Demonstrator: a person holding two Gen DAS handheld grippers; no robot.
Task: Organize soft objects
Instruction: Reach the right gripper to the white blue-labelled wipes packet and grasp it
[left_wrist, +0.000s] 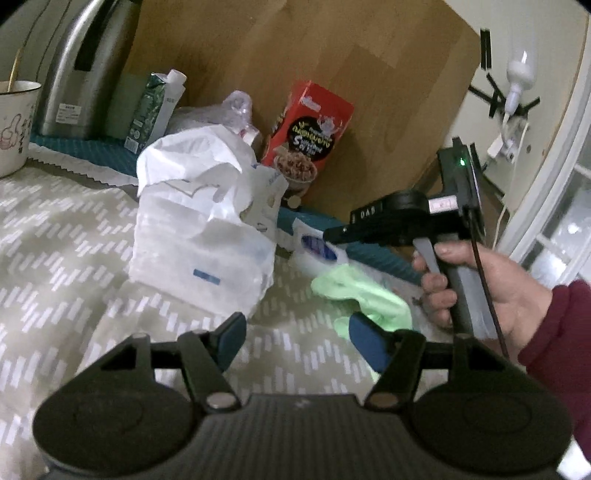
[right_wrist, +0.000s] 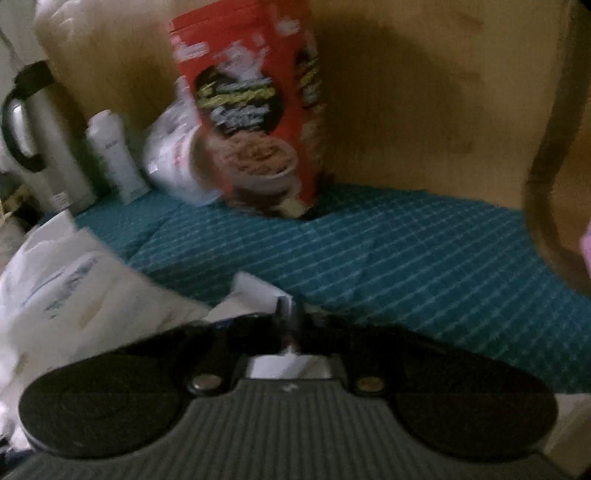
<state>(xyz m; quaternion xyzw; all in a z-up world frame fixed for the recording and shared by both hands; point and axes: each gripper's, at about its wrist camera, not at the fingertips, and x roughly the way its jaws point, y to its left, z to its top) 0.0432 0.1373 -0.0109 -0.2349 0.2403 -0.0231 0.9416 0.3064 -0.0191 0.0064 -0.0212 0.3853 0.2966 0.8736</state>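
A cluttered table lay under a pale cloth printed with white dashes (left_wrist: 74, 258). The left gripper (left_wrist: 295, 338), with blue pads, hovered half open and empty over the near cloth. Just beyond its right pad lay a crumpled light-green soft cloth (left_wrist: 365, 295), touching a white tube with a blue label (left_wrist: 319, 251). To the left stood a slumped white plastic bag (left_wrist: 199, 236); farther back stood a red cardboard cereal box (left_wrist: 308, 133), a green-and-white drink carton (left_wrist: 151, 107) and a steel kettle (left_wrist: 79, 74).

A hand (left_wrist: 480, 291) held the right gripper (right_wrist: 290, 321), whose jaws were closed; the blurred right wrist view possibly showed a white scrap between them, though I could not tell.

The green cloth could drag the tube along when lifted, and the limp bag might topple if brushed.
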